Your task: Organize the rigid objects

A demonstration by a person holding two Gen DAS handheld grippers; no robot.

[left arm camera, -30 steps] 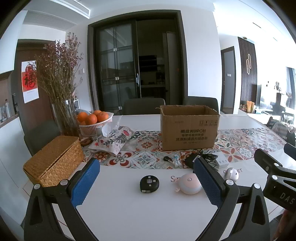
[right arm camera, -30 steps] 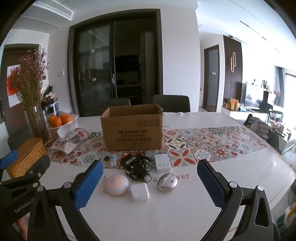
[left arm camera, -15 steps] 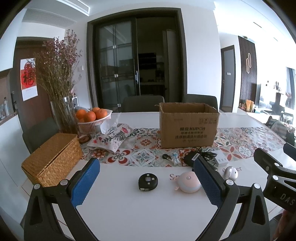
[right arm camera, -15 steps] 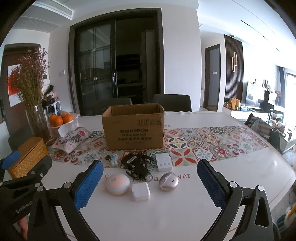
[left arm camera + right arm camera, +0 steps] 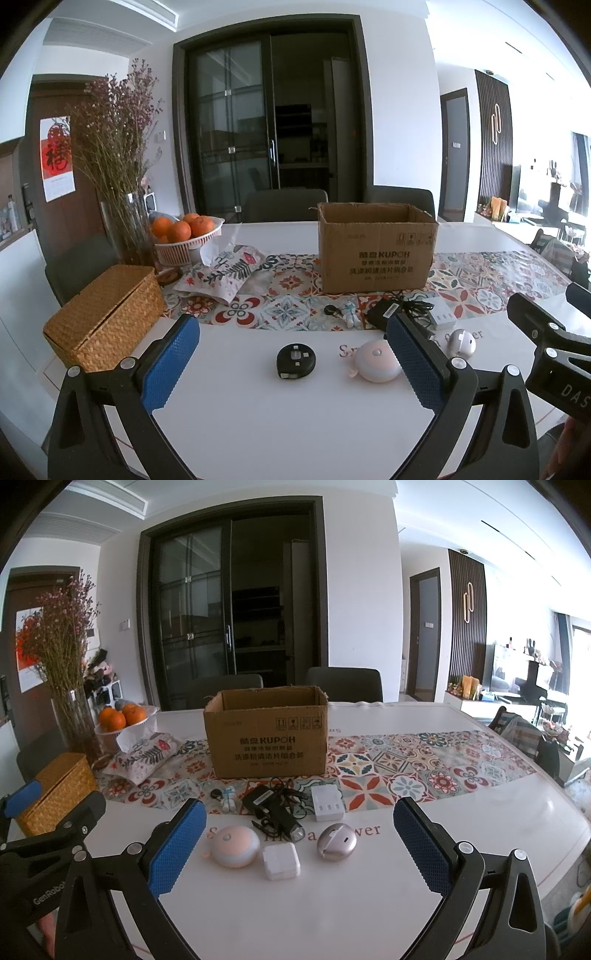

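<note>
Puck [image 5: 296, 360] on table [image 5: 280, 417] between wide-spread left tongs [image 5: 293, 363]

I see an open cardboard box [image 5: 266, 734] upright on the table; in front of it lie a black disc [image 5: 295, 360], pink dome [image 5: 236, 845], white cube [image 5: 280, 860], silver pod [image 5: 337, 841], white charger [image 5: 327, 802] and tangled black adapter [image 5: 273, 805]

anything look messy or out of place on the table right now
Mostly loose clutter: the black adapter lies in its tangled cable, and the cardboard box has a ragged, torn top rim. Nothing looks spilled or tipped over.
</note>
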